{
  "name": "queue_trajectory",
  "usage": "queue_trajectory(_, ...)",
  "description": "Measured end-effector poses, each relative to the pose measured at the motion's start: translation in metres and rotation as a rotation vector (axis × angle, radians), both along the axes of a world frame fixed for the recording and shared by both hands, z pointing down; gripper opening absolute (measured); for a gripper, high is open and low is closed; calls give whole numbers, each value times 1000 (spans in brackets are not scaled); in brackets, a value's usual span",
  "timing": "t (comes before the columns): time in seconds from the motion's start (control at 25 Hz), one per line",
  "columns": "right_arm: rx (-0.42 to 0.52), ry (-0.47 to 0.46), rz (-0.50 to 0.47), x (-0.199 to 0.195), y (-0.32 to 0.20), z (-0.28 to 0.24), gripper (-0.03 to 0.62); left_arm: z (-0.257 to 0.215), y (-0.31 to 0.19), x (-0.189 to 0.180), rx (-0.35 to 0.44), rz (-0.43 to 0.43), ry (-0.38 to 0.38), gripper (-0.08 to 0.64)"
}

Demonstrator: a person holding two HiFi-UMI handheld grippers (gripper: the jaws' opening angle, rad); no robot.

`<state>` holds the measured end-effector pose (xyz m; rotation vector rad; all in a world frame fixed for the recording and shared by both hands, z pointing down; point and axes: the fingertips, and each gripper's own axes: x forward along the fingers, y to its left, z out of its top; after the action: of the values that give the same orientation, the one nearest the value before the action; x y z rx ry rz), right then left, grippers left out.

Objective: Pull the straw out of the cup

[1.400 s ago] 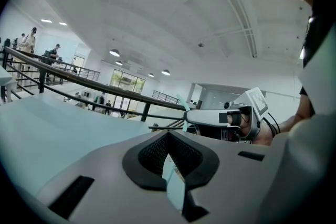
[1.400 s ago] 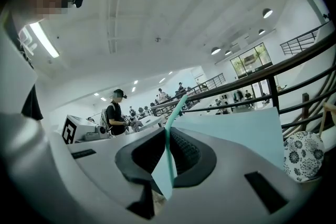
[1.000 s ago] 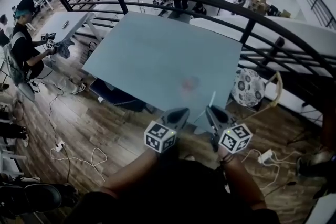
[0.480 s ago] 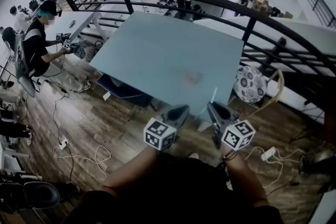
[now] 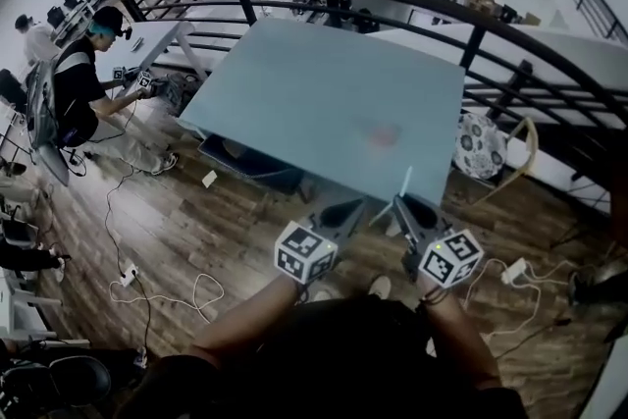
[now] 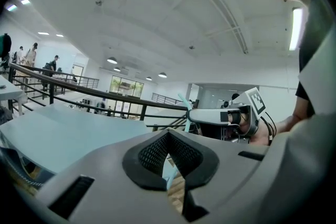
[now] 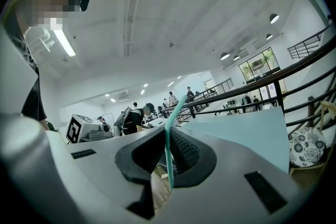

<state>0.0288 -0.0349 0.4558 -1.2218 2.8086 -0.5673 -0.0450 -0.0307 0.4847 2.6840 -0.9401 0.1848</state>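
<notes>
Mezzanine w/ pale blue table [image 5: 324, 93] | R gripper [image 5: 410, 211] is clamping teal straw [image 7: 168, 136] upright, by table's near edge | L gripper [image 5: 343, 213] is hovering beside it, jaws together, empty | pull prob. done; cup not identifiable

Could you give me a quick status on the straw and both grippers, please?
Left gripper shut, empty. Right gripper shut on thin teal plastic straw, clear of pale blue table. Blurred reddish cup sits on it. Nothing in the way.
</notes>
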Motion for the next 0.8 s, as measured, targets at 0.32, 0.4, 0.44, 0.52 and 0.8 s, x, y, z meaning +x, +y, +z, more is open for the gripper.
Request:
queue_trajectory(0.32, 2, -17, 53, -39, 47, 1, 38, 4, 41, -39, -30, 58, 10, 12)
queue_trajectory(0.4, 2, -15, 65, -43, 55, 0, 38, 3, 46, -43, -24, 70, 14, 12)
queue_trajectory(0.44, 4, -15, 71, -46, 59, -1, 38, 3, 49, -45, -26, 75, 17, 12)
queue_trajectory(0.52, 7, -15, 80, -51, 65, -2, 38, 2, 54, -49, -28, 86, 22, 12)
queue_trajectory(0.8, 12, -8, 90, -68, 78, -6, 38, -3, 64, -60, -13, 110, 39, 12)
